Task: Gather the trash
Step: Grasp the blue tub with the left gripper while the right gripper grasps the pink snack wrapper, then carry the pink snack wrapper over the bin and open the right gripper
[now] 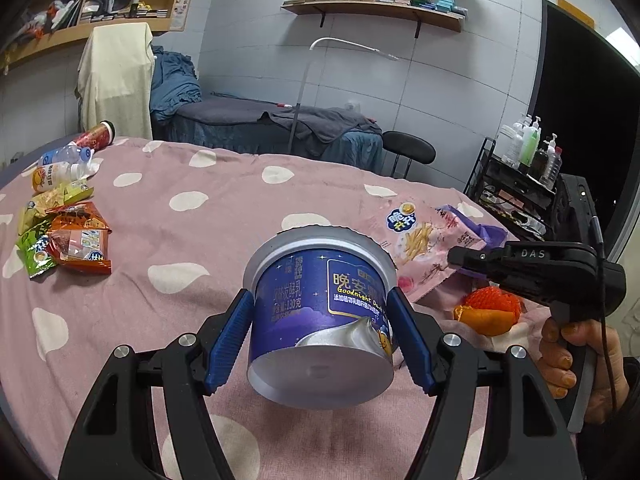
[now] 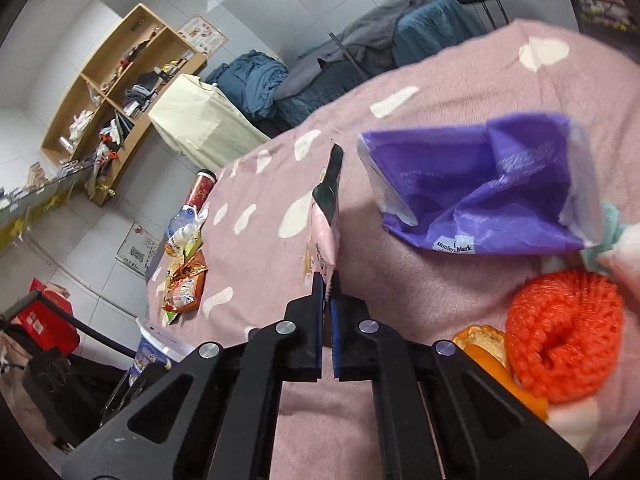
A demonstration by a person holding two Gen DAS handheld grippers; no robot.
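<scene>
Your left gripper [image 1: 320, 334] clamps the cup [image 1: 320, 320]; your right gripper [image 2: 327, 292] is pinched closed on a pink packet [image 2: 323, 248].

Grey-tiled wall [image 1: 248, 60], wooden shelves [image 1: 376, 8]

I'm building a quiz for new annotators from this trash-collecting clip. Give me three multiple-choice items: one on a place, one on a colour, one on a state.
1. Where does the pile of snack wrappers lie on the spotted blanket, seen from the left wrist?
A. far left
B. far right
C. under the cup

2. What colour is the yogurt cup's printed side?
A. red
B. dark blue
C. yellow

3. What is the right gripper doing?
A. standing open over nothing
B. shut on a pink snack bag
C. holding a bottle

Answers:
1 A, the snack wrappers lie at the left edge of the spotted blanket.
2 B, the yogurt cup between the left gripper pads is dark blue.
3 B, the right gripper pads pinch the edge of the pink snack bag.
</scene>
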